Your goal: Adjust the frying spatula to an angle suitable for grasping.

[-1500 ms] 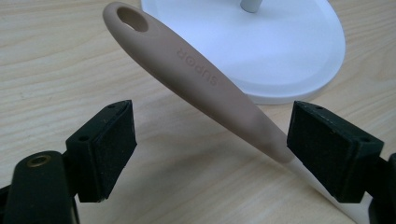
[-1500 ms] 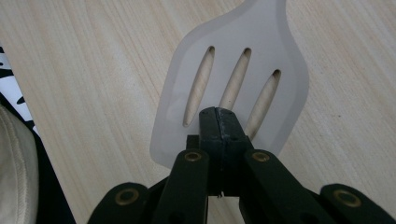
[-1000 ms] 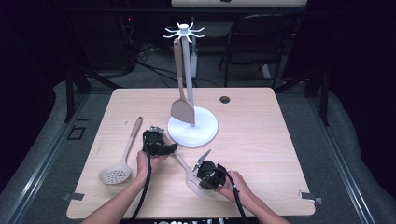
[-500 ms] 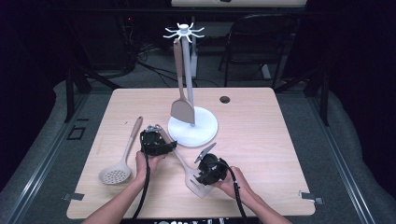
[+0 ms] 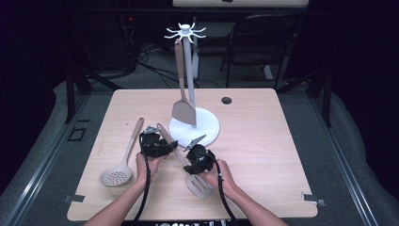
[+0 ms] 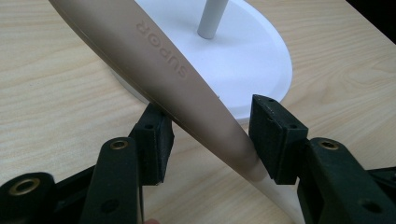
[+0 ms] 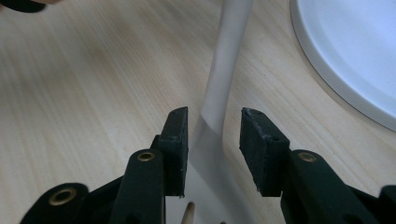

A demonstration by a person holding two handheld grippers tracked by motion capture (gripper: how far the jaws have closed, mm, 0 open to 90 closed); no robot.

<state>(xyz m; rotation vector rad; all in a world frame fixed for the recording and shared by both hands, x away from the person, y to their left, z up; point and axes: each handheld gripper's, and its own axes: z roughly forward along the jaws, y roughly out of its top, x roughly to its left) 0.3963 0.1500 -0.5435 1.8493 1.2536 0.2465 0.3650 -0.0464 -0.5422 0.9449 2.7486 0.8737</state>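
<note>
We work on the slotted turner (image 5: 186, 160). It lies on the table (image 5: 263, 141), just in front of the white stand (image 5: 195, 123). Its flat slotted end (image 5: 201, 185) is near us and its brown handle (image 6: 154, 60) points toward the stand's base.

Our left hand-held gripper (image 5: 157, 143) is at the handle. Its jaws sit on both sides of the handle, and one pad touches it. The other pad looks a bit off it, so we think the grip is not tight yet. Our right hand-held gripper (image 5: 197, 155) is lower down, at the thin white neck (image 7: 219, 93). Its jaws are apart, with the neck between them and gaps on both sides.

One spatula (image 5: 182, 94) already hangs on the stand, so that part looks done. The turner is not lifted yet; it needs to be gripped, raised and hung on a hook (image 5: 186, 32). A spoon with holes (image 5: 120, 162) lies to the left on the table, well apart from the stand, and nobody touches it. It may be next.
</note>
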